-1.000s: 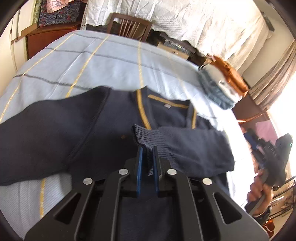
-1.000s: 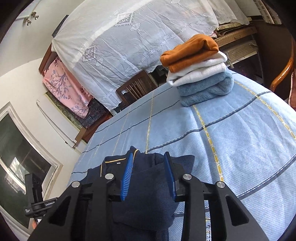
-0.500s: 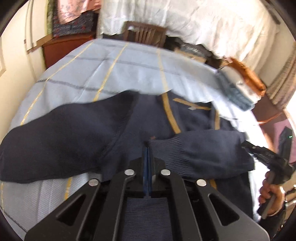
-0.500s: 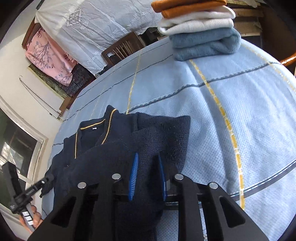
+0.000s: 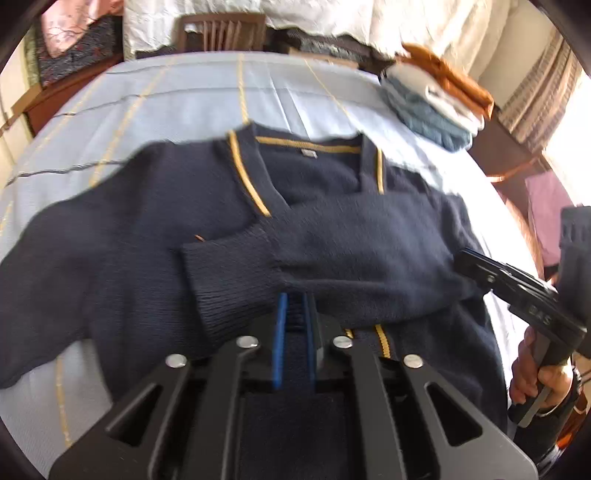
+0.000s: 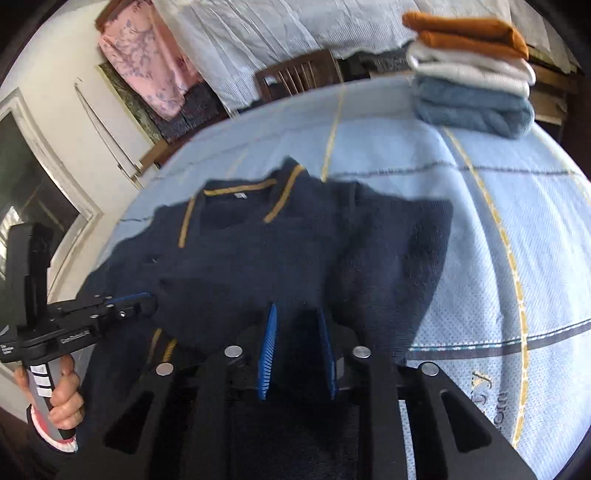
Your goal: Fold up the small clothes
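Observation:
A navy sweater (image 5: 155, 229) with yellow trim lies flat on the blue bedspread (image 5: 177, 99). One sleeve (image 5: 332, 258) is folded across its chest, ribbed cuff (image 5: 232, 273) toward the left. My left gripper (image 5: 295, 299) sits low over the sweater's front just below that cuff, jaws slightly apart, no cloth between them. My right gripper (image 6: 297, 317) is open over the folded sleeve at the sweater's right side (image 6: 388, 258). Each gripper shows in the other's view: the right one (image 5: 517, 284), the left one (image 6: 122, 302).
A stack of folded clothes, orange, white and blue (image 6: 472, 74), sits at the far right of the bed. A wooden chair (image 5: 221, 33) stands beyond the far edge. A window and wall are at the left (image 6: 33, 177).
The left gripper shut half a second ago and now stands slightly open below the cuff. The right gripper drew back from the sleeve and opened wider. The sleeve now rests on the chest.

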`<state>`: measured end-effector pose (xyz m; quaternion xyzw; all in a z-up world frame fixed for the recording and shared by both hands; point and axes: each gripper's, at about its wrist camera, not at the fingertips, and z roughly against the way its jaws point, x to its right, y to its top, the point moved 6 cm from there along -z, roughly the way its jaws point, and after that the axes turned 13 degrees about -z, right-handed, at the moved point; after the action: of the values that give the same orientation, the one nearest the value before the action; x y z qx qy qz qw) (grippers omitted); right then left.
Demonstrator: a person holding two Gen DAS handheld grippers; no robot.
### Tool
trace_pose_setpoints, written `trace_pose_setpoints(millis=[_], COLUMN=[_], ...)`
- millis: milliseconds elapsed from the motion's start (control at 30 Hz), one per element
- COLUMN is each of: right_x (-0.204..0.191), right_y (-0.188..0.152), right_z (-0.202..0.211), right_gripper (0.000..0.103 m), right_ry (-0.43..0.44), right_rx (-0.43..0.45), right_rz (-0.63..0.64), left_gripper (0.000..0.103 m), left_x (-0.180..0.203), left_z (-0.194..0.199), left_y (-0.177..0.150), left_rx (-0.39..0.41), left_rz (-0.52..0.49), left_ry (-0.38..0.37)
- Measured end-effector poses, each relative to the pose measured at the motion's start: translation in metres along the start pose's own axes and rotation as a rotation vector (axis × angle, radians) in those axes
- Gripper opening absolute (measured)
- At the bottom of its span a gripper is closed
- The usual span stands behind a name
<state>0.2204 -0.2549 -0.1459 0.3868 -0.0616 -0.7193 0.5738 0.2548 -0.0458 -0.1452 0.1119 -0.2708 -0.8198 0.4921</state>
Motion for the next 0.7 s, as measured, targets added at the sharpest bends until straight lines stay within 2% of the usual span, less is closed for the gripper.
trace_pose_setpoints(millis=[33,67,100,133,167,267,300,400,533,700], right_x=[-0.005,-0.008,-0.006,-0.003,-0.001,-0.007,-0.005,0.003,0.013,0.013], right_y=[0.001,0.001,0.0,-0.004,-0.005,-0.002,0.0,0.006,0.008,0.008], right_z=[0.006,0.01,0.007,0.0,-0.011,-0.009,-0.007,-0.002,0.001,0.0], right_gripper=[0.026,0.029,0.038,0.041,0.041,0.047,0.047,0.048,0.048,0.05], right_ry=[0.023,0.027,0.015,-0.012,-0.033,-0.011,0.006,0.053,0.105,0.097], right_rx=[0.024,0.032,0.02,-0.014,-0.056,-0.036,-0.036,-0.021,-0.026,-0.022], right_rz=[0.016,0.027,0.033,0.033,0.028,0.03,0.008,-0.059,-0.144,-0.14], left_gripper=[0.032,0.055,0.06,0.059,0.059,0.059,0.059,0.059,0.058,0.058], left_x=[-0.003,-0.013,-0.018,-0.028,-0.041,-0.074,-0.086,-0.129,-0.177,-0.206], left_z=[0.006,0.013,0.016,0.018,0.023,0.045,0.054,0.084,0.107,0.118], left_y=[0.002,0.003,0.003,0.002,-0.001,-0.015,-0.023,-0.059,-0.116,-0.159], left_rx=[0.025,0.049,0.054,0.055,0.057,0.096,0.111,0.125,0.103,0.127], left_rz=[0.011,0.032,0.046,0.074,0.12,0.253,0.283,0.379,0.54,0.691], left_ry=[0.007,0.035,0.056,0.079,0.07,-0.005,0.001,0.086,0.107,0.116])
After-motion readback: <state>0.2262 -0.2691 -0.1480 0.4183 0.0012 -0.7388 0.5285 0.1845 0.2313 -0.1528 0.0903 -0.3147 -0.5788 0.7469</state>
